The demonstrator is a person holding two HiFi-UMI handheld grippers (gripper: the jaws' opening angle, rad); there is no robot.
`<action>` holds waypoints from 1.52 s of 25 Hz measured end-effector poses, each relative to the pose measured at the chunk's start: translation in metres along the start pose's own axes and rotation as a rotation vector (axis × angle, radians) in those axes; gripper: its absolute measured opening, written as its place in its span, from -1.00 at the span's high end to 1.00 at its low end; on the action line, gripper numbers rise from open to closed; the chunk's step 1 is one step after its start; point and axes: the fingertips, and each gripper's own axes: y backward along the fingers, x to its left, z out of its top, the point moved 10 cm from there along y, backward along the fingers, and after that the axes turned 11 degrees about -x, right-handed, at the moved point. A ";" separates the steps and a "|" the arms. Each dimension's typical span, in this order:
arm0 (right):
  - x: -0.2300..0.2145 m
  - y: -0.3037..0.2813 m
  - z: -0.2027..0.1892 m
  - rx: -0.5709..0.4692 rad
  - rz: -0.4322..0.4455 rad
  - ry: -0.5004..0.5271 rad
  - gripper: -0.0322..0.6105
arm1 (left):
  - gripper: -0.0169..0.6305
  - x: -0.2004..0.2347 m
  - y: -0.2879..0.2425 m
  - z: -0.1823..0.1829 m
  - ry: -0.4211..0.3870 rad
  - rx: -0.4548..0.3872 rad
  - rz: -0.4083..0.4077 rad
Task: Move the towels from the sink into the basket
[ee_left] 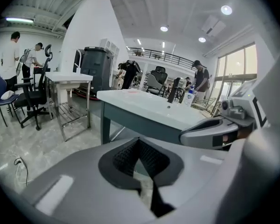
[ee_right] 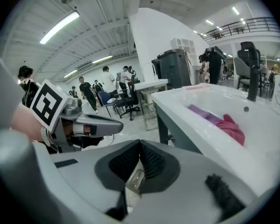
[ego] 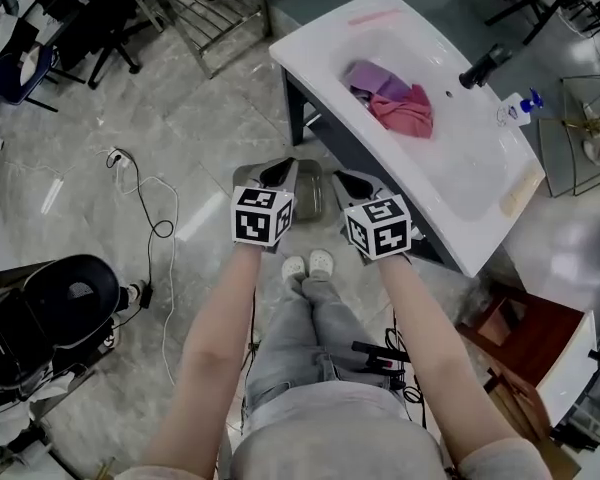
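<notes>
Clearly both towels sit in the sink (ego: 460, 178), pink towel (ego: 405, 111) overlapping purple towel (ego: 370, 76); left gripper (ego: 281, 171) and right gripper (ego: 352, 181) hang short of it, jaws closed, empty. Pinching one could drag the other overboard.

Person wore pale grey jeans (ego: 305, 353), white shoes (ego: 308, 265) and short, light-coloured sleeves (ego: 507, 457). Left gripper (ego: 278, 174) and right gripper (ego: 353, 183) had smooth grey shells narrowing to dark tips. Each carried a white cube, left cube (ego: 261, 216) and right cube (ego: 378, 228), printed with black square markers. In the gripper views the pads (ee_left: 129, 157) were black and finely ribbed, set in a dark collar.
</notes>
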 end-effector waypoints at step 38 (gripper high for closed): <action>0.024 0.092 0.169 -0.382 -0.070 0.168 0.84 | 0.92 -0.065 0.048 0.189 -0.158 -0.402 -0.183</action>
